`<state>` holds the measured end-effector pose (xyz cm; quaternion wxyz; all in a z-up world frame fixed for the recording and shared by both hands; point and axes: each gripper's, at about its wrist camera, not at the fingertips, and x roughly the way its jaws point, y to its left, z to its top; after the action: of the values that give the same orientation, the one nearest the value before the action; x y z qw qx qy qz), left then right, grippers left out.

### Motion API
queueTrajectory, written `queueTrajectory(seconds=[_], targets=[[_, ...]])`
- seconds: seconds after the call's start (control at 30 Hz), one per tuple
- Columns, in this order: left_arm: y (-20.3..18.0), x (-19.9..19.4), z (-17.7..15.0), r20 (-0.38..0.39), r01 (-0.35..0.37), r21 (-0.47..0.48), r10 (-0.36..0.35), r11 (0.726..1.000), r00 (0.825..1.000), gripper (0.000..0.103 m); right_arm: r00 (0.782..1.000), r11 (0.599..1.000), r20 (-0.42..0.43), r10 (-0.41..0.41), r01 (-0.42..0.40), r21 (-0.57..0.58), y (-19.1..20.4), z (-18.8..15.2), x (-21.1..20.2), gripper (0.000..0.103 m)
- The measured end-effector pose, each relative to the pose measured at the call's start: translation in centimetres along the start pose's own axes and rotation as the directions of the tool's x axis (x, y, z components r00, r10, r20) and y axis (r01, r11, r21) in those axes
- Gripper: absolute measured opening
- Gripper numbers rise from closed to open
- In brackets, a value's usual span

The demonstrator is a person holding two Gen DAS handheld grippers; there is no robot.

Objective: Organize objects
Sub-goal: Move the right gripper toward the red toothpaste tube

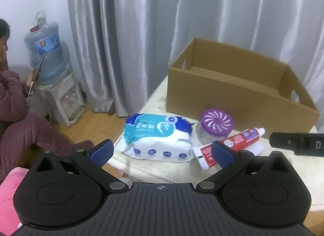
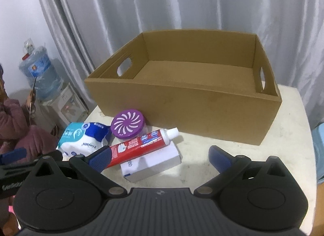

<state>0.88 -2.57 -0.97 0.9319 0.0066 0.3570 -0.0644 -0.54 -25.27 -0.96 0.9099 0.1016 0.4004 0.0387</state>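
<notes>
Nearest the lens, left gripper (image 1: 162, 152) spread wide, blue pads (image 1: 101, 151) apart, nothing between them, hovering just short of the table (image 1: 182, 171). Straight ahead, a pack of wipes (image 1: 160, 138) lying flat near the table's left edge. Just right of it, a jar with a purple swirl lid (image 1: 216, 123), upright. In front of the jar, a red toothpaste tube (image 1: 228, 144) tilted, white cap toward the cardboard box (image 1: 232, 98), resting on a white carton. At far right, the dark tip of the other tool poking in.

Over to the right wrist view: right gripper (image 2: 162, 156) also spread wide, gripping nothing, held above bare tabletop (image 2: 263, 150). Left pad (image 2: 100, 156) overlapping the tail of the toothpaste tube (image 2: 139, 145) in this view; touching or not, cannot tell. White carton (image 2: 154, 163) clear underneath the tube. Purple-lidded jar (image 2: 128, 124) just beside the box wall (image 2: 192, 110), wipes (image 2: 85, 140) to its left. Box open-topped, cut-out handles at both ends, no items showing inside.

Off to the left, a seated person in maroon (image 1: 14, 102), a water dispenser (image 1: 50, 69), grey curtains (image 1: 162, 23) behind.
</notes>
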Motion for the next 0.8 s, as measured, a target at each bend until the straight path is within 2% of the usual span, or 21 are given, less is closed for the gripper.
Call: queueTrajectory(seconds=[0.23,0.37,0.53,0.6,0.7,0.8], targets=[[-1.1,-0.2,-0.2,0.058,-0.008,0.068,0.004,0.998,0.998,0.103,0.999,0.998,-0.003,0.032,-0.032,0.046,-1.6,0.2,0.7,0.103],[-1.3,-0.1,-0.5,0.075,0.018,0.083,-0.025,0.996,0.997,0.102,0.997,0.997,-0.006,0.072,-0.071,0.039,-1.7,0.1,0.9,0.103],[-1.5,-0.2,-0.4,0.107,0.039,0.102,-0.050,0.994,0.993,0.102,0.991,0.991,0.052,0.125,-0.127,0.040,-2.3,0.1,-0.1,0.103],[-1.9,-0.2,-0.3,0.108,0.064,0.121,-0.077,0.991,0.991,0.102,0.992,0.991,0.025,0.124,-0.125,0.055,-2.3,0.2,0.2,0.103],[-2.6,-0.1,-0.5,0.116,0.110,0.163,-0.130,0.980,0.985,0.102,0.985,0.980,-0.013,0.171,-0.169,0.101,-2.2,0.5,0.8,0.099],[-3.0,0.9,-0.9,0.098,0.159,0.191,-0.180,0.969,0.979,0.097,0.983,0.981,-0.048,0.176,-0.171,0.097,-1.4,0.5,1.9,0.093]])
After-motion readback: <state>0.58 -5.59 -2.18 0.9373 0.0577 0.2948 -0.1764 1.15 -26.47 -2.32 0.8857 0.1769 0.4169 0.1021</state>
